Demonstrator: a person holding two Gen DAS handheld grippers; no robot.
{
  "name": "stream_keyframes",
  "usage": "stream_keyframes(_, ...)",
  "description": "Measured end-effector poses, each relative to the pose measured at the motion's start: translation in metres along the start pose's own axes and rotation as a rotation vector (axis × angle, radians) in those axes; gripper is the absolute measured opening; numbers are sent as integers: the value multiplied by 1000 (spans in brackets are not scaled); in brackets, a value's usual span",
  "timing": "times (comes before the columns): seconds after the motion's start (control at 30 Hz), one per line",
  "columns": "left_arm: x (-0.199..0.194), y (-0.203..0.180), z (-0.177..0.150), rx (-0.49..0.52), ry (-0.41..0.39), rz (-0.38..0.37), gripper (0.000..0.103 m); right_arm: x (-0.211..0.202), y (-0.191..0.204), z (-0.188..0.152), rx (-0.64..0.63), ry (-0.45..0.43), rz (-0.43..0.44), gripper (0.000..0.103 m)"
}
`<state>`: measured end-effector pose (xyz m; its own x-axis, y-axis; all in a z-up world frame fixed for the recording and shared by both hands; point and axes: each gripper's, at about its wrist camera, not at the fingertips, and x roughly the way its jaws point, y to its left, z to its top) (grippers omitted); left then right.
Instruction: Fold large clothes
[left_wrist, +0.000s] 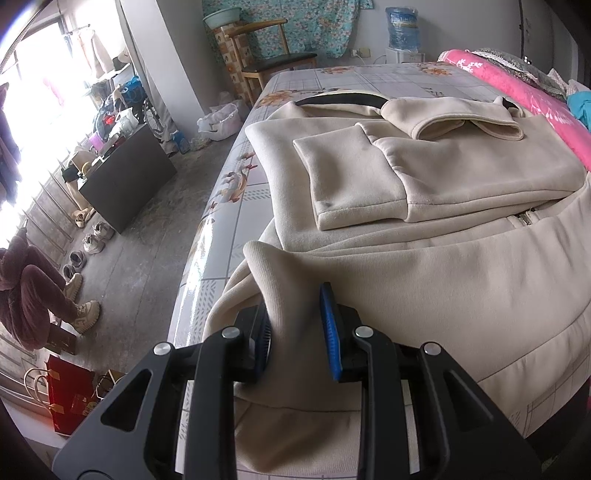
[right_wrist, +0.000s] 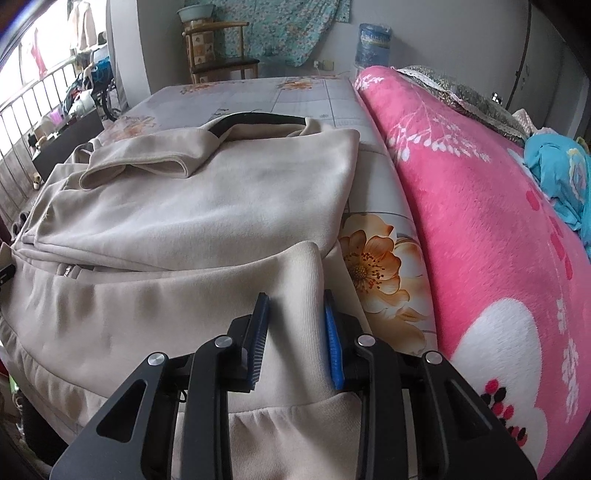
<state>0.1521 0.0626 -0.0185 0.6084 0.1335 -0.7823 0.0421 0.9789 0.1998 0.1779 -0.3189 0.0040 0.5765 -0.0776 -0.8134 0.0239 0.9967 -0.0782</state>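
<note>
**Ann:** Looking down the left wrist view, the left gripper (left_wrist: 295, 325) has its blue pads closed most of the way on a raised fold of ribbed hem of the cream hoodie (left_wrist: 424, 236). The cloth stands up between the two pads and fills the narrow gap.

**Ben:** And the right side matches it. The right gripper (right_wrist: 295, 332) sits on the hem corner at the other end, jaws narrow, with a hump of ribbed fabric pinched between the pads (right_wrist: 334, 343).

**Ann:** Where does the garment lie?

**Ben:** Spread across the bed (left_wrist: 229, 206), on the sheet printed with orange flowers. Its near edge hangs toward the cameras. Both sleeves are folded across the body: one cuff (left_wrist: 354, 214) lies flat over the chest, the other sleeve (left_wrist: 454, 123) lies crosswise nearer the dark collar (left_wrist: 343, 99).

**Ann:** A zip pull (left_wrist: 522, 218) shows near the middle of the front.

**Ben:** On the right, a pink blanket (right_wrist: 480, 229) runs along the bed just beside the hoodie, with a strip of flowered sheet between them.

**Ann:** Off the bed, shoes (left_wrist: 94, 236) line the floor by a dark cabinet (left_wrist: 125, 177), and a wooden chair (left_wrist: 273, 59) stands at the far end.
</note>
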Motion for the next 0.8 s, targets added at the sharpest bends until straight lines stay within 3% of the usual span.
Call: stream_keyframes(0.8, 0, 0, 0, 6, 1, 6, 25, -1, 6, 0, -25, -2, -27, 28)
